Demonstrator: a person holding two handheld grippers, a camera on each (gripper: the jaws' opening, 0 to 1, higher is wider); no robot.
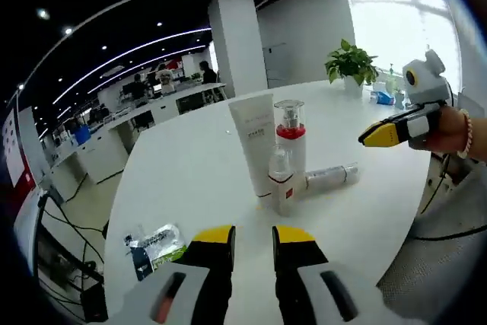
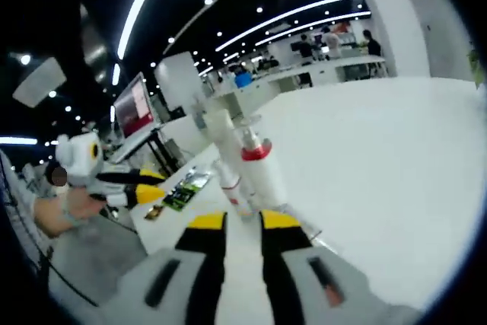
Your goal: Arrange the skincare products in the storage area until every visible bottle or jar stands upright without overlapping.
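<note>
**Skincare items on white tabletop: three upright, one lying**

Item 1. White tube [image 1: 254, 142], seen in the left gripper view near the middle of the tabletop [image 1: 190, 180]. It is stood on its cap end, long axis vertical, leaning slightly. The body is smooth, matte and flattened, widest at the top; faint print is present but too small to read.

Item 2. Pump bottle [image 1: 290, 138], just beside the tube. It is upright, cylindrical, with a clear cap over a red collar and a pale body. In the right gripper view the red collar [image 2: 256, 151] is seen again, the bottle appearing tilted with the camera.

Item 3. Small bottle [image 1: 281, 180], in front of the other two and touching or nearly touching them. It is upright, with a clear rounded cap and a white squared base bearing a small red mark.

Item 4. Clear slim bottle [image 1: 332, 176], laid on its side just beside the group, long axis along the tabletop, its far end pointed toward the tabletop edge.

Item 5. Printed packet [image 1: 154, 243], flat, glossy, green and dark, well apart from the bottles.

Left claw [image 1: 254, 243]: yellow-tipped, spread slightly, nothing held, short of the bottles.

Right claw [image 2: 243, 224]: spread slightly, nothing held, close to the bottle group.
</note>
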